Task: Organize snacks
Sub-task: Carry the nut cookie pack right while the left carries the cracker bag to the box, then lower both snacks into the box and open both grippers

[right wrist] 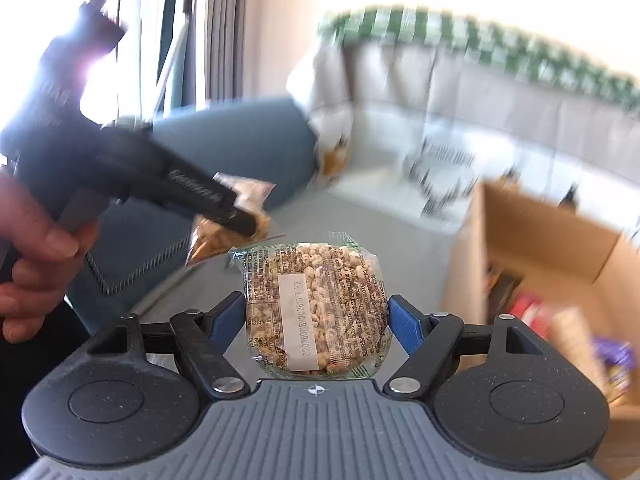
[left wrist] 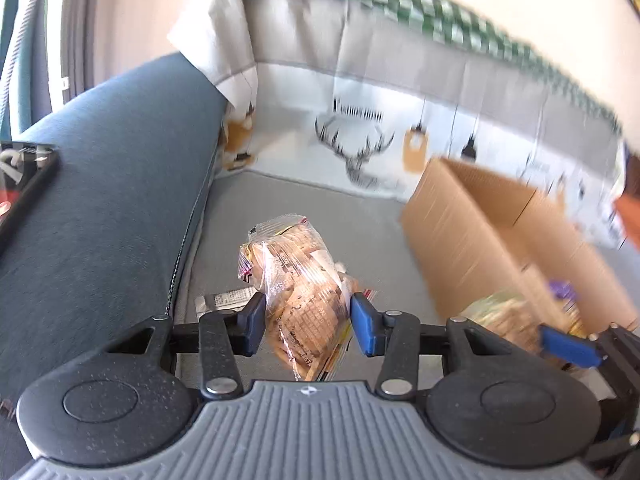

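Snacks were held in both grippers above a grey sofa seat [left wrist: 320, 216]. The left gripper [left wrist: 308, 322] was closed on a clear bag of waffle biscuits [left wrist: 296, 280]; the right gripper [right wrist: 316, 320] was closed on a round puffed-grain cake packet [right wrist: 316, 304]. The open cardboard box [right wrist: 540, 248] stood to the right. Each packet probably should be carried over the box's rim before release. Only the right view showed snacks already inside; only the left showed another wrapper [left wrist: 226, 300] lying on the seat.

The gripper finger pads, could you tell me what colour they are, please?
Blue pads on black arms, clearest in the left wrist view.
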Tool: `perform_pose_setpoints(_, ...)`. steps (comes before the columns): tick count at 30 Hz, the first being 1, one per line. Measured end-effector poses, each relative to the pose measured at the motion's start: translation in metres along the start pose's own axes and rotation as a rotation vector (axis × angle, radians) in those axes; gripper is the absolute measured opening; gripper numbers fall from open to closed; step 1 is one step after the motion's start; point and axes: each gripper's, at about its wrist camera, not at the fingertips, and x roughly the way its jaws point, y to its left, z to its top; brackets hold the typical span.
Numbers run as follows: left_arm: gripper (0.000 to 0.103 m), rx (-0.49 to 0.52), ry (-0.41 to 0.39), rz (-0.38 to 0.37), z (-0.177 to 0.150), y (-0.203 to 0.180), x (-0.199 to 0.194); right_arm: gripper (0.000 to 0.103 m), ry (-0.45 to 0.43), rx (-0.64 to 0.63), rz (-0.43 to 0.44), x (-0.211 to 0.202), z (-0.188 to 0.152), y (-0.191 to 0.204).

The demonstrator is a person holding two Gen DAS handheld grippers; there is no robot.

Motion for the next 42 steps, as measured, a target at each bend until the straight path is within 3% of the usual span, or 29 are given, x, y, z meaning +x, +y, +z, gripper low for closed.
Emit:
perform_pose_setpoints(4, 0.050, -0.021, -0.012, -0.029, -0.006, 0.001, -0.016, 0.079, -0.100, 0.024, -0.076, -0.036, 0.009, -0.013)
perform_pose_setpoints(14, 0.050, 0.025, -0.043, -0.062, -0.020, -0.021, -0.037, 0.079, -0.215, 0.222, -0.241, -0.099, 0.026, -0.085)
perform_pose_setpoints(20, 0.050, 0.041, -0.051, -0.072, -0.020, -0.034, -0.033, 0.079, -0.190, 0.322, -0.300, -0.098, -0.003, -0.126)
perform_pose_setpoints(24, 0.050, 0.059, -0.046, -0.058, -0.019, -0.042, -0.025, 0.079, -0.209, 0.316, -0.314, -0.096, -0.006, -0.140)
perform_pose_setpoints(32, 0.050, 0.096, 0.016, -0.017, -0.014, -0.057, 0.002, 0.079, -0.240, 0.318, -0.308, -0.099, -0.015, -0.161)
perform_pose_setpoints(38, 0.050, 0.108, 0.020, 0.012, -0.011, -0.062, 0.012, 0.079, -0.271, 0.379, -0.304, -0.103, -0.021, -0.186)
perform_pose_setpoints(42, 0.050, 0.077, -0.004, 0.049, -0.007, -0.058, 0.013, 0.079, -0.351, 0.447, -0.392, -0.114, -0.026, -0.207)
